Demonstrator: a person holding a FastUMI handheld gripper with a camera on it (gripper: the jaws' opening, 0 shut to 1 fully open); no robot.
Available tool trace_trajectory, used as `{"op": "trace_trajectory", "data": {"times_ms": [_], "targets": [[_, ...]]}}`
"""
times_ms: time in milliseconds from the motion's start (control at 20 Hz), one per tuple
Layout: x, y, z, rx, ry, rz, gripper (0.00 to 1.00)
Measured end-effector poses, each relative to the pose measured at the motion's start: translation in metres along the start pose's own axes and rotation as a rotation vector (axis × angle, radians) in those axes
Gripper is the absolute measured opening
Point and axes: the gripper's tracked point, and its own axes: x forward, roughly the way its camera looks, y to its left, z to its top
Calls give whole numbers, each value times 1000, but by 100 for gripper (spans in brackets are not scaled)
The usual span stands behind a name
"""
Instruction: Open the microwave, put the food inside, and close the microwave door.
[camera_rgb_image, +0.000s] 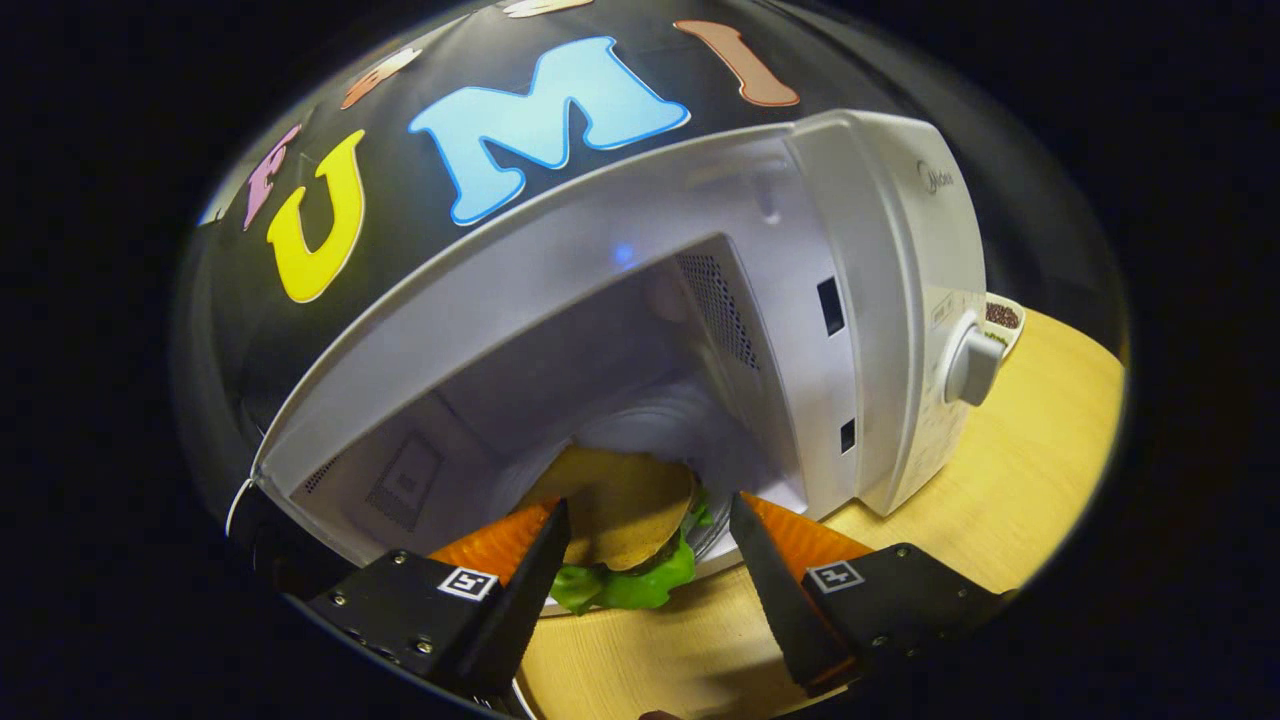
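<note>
Between the tool's (648, 520) spread fingers, burger (622, 520)

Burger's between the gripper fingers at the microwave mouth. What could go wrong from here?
1. The burger overhangs the microwave sill, lettuce out front, so the door may catch it on closing.
2. The gripper fingers look spread beside the bun; withdrawing could drag it out.
3. The knob side stands close to the fingers.

Dim booth overall — light from above brightens the microwave (700, 300) shell and wooden table (1010, 470), while its cavity sits in soft shadow. Fisheye bending curves every straight edge; the rim darkens and blurs. The 2 fingers (520, 590) show slight softness.
</note>
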Motion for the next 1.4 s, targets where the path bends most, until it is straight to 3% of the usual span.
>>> {"op": "trace_trajectory", "data": {"times_ms": [450, 900, 1400], "targets": [[-103, 17, 20, -192, -69, 45, 97], [-212, 50, 25, -294, -164, 115, 97], [-314, 107, 3, -390, -219, 255, 97]]}}
